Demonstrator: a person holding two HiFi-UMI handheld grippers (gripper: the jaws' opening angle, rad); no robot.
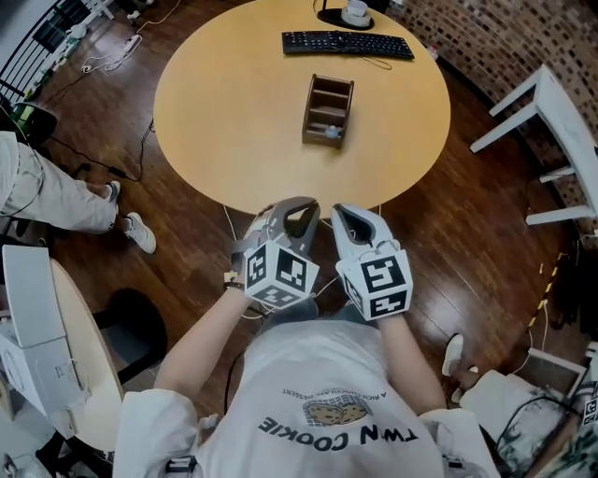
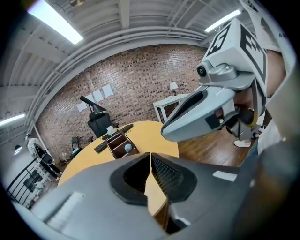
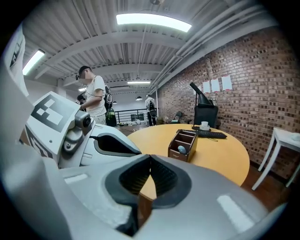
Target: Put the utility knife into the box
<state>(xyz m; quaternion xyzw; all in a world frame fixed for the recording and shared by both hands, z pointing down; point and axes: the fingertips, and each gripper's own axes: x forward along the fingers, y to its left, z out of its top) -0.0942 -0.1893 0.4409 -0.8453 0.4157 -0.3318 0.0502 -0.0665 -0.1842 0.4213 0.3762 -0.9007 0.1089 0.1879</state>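
Spreading under everything, dark plank floor [image 1: 467, 215], with a brick wall [image 1: 486, 37] along the upper right. Standing on that floor, a round wooden table [image 1: 234, 112], filling the upper middle of the head view. Just beside the table on the right, a white frame table [image 1: 561, 107]. Off to the left, the legs of a seated person [image 1: 47, 191] in pale trousers and white shoes. Far back across the room in the right gripper view, another person [image 3: 95, 98] in a white shirt, standing.

Held side by side below the table's near edge, over the floor and well apart from the box: left gripper [image 1: 301, 202] and right gripper [image 1: 338, 211], each carrying its marker cube and aimed toward the table. Left jaws closed tip to tip, nothing between the pads — right jaws likewise pressed together and empty.

Lying near the table's far edge, a black keyboard [image 1: 348, 43]. Closer to the middle, the box [image 1: 327, 110] — dark wood, open-topped, upright, split into compartments. Beyond the keyboard, a white cup [image 1: 355, 11] on a dark base. Resting in the box's nearest compartment, a small pale-blue object [image 1: 332, 132], too small to confirm as the utility knife.
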